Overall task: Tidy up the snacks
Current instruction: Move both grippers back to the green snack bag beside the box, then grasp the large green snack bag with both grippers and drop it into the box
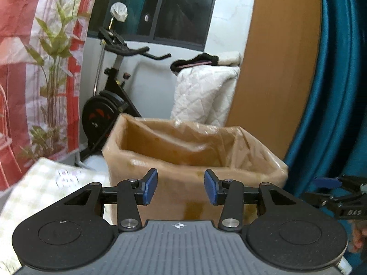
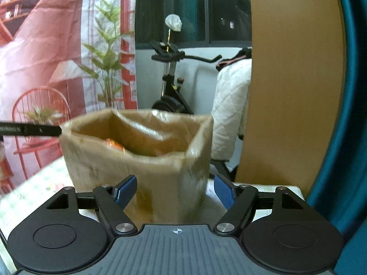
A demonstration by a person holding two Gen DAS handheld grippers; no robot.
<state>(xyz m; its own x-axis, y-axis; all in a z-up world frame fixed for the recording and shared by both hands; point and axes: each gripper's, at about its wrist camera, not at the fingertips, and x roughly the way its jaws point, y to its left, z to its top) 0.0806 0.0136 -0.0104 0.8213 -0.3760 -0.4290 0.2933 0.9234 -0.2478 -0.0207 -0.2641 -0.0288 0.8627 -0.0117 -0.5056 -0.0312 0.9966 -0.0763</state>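
Both grippers empty, jaws apart: left gripper (image 1: 180,187), right gripper (image 2: 175,192). Lined cardboard box (image 2: 137,158) sits on the checked table (image 2: 34,190) just ahead; something orange (image 2: 113,145) inside, probably snacks. Between items, seemingly; next calls for finding another snack

Exercise bike (image 1: 110,96), white quilt (image 1: 204,91)
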